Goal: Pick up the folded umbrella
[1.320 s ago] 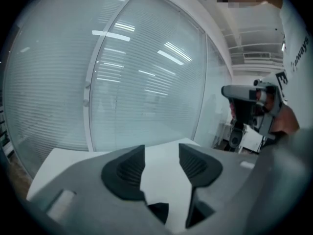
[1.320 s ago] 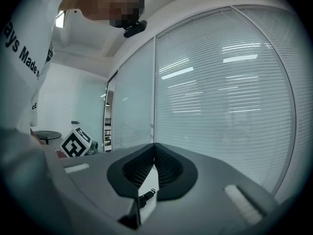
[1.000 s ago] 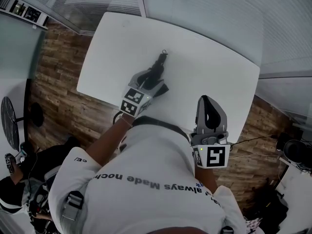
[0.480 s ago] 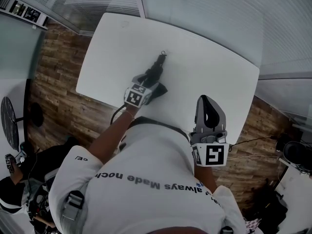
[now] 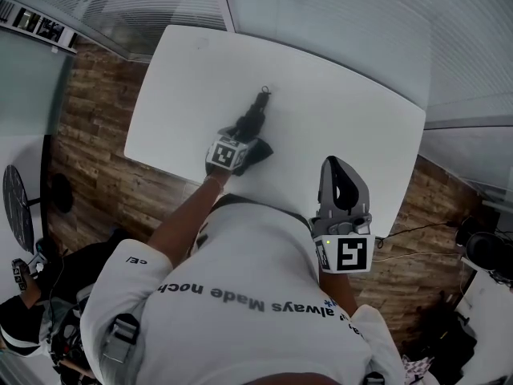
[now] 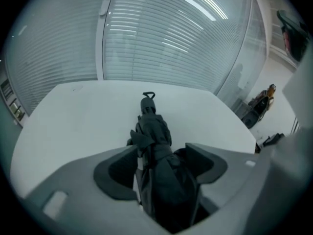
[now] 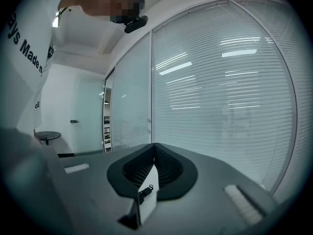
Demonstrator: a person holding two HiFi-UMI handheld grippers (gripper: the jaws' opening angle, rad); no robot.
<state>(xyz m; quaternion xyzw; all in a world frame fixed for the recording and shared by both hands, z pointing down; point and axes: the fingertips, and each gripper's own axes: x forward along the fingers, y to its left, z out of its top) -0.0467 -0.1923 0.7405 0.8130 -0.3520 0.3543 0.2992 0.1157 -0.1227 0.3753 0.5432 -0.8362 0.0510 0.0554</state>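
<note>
A black folded umbrella (image 5: 256,112) lies on the white table (image 5: 345,103), its strap-loop end pointing to the far side. My left gripper (image 5: 243,135) is down over the umbrella's near end. In the left gripper view the umbrella (image 6: 152,126) runs between the two pads, and the left gripper (image 6: 161,150) has its jaws opening wide around the bundle, with a strip of table showing beside the left pad. My right gripper (image 5: 340,184) hovers at the table's near right edge, apart from the umbrella. Its tips (image 7: 154,148) meet, with nothing between them.
The table (image 6: 68,116) stands on a wood-plank floor (image 5: 96,151), with glass walls and blinds (image 6: 161,38) behind it. A round black stool (image 5: 18,203) is at the left, and cables and dark gear (image 5: 481,251) lie on the floor at the right.
My left gripper has dropped down and forward onto the umbrella's near end, and its jaws now straddle the bundle. The right gripper has stayed in place.
</note>
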